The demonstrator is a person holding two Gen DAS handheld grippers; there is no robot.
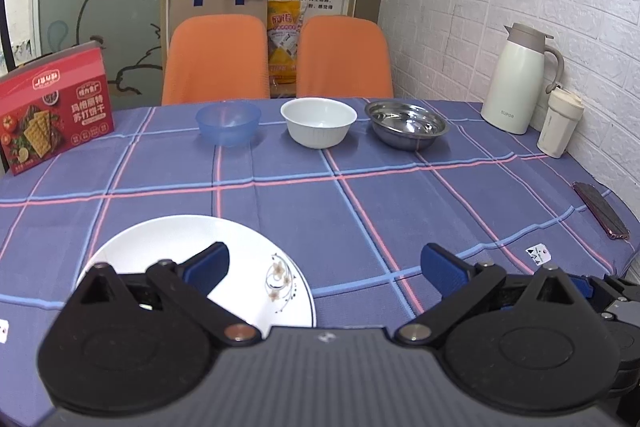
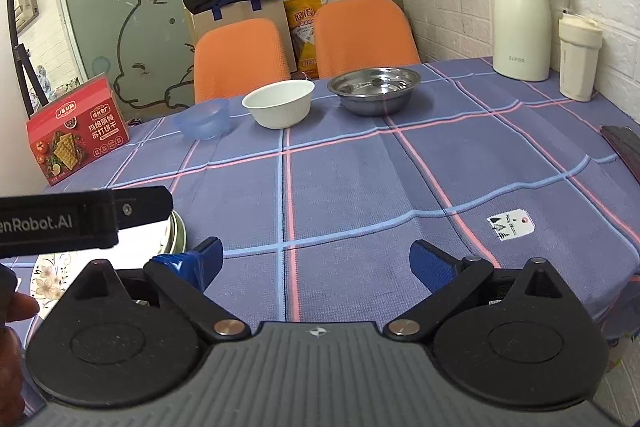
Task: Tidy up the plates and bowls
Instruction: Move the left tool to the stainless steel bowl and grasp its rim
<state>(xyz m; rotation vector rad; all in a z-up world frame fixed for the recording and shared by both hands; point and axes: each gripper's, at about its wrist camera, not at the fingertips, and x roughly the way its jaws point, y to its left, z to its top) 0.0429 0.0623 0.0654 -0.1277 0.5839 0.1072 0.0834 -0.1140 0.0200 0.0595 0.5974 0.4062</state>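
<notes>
The left gripper (image 1: pixel 324 267) hovers with its jaws spread wide and empty over the near edge of a white floral plate (image 1: pixel 168 251) lying flat on the checked tablecloth (image 1: pixel 360 187); the right gripper (image 2: pixel 316 263) is likewise agape over bare cloth. The plate looks stiff, glazed, slippery and breakable, so its thin rim seems the best hold. Well beyond stand a blue plastic bowl (image 1: pixel 228 123), a white bowl (image 1: pixel 318 121) and a steel bowl (image 1: pixel 406 125) in a row.

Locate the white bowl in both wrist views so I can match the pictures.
Left wrist view: the white bowl sits far centre, middle of three bowls.
Right wrist view: the white bowl sits upper centre-left, again the middle bowl.
Shared landmark: the steel bowl just to its right in both.
</notes>
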